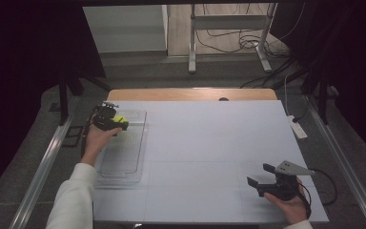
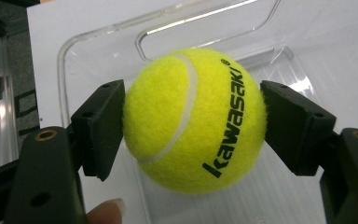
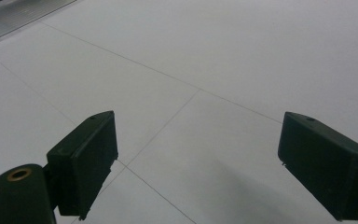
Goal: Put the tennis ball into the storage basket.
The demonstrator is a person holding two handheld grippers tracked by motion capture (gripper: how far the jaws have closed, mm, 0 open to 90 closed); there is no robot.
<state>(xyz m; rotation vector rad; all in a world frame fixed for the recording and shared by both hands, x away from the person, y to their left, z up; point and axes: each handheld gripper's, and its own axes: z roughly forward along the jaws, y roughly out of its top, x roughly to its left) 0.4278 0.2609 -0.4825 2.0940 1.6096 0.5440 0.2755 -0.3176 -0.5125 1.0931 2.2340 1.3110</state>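
Pinching the tennis ball (image 2: 195, 120) squarely between both pads of the left gripper (image 2: 193, 123), holding it just above the far end of the clear plastic tray (image 2: 98, 42). Looking light and springy, felt giving plenty of friction, so likely handling easily without slipping; gripping across the widest part, as now, seeming the safest hold. Reading "kawasaki" in black letters along the ball, right of its white seam. Resting well apart, the right gripper (image 1: 263, 177), jaws spread wide over the bare white table (image 3: 242, 56), gripping nothing.
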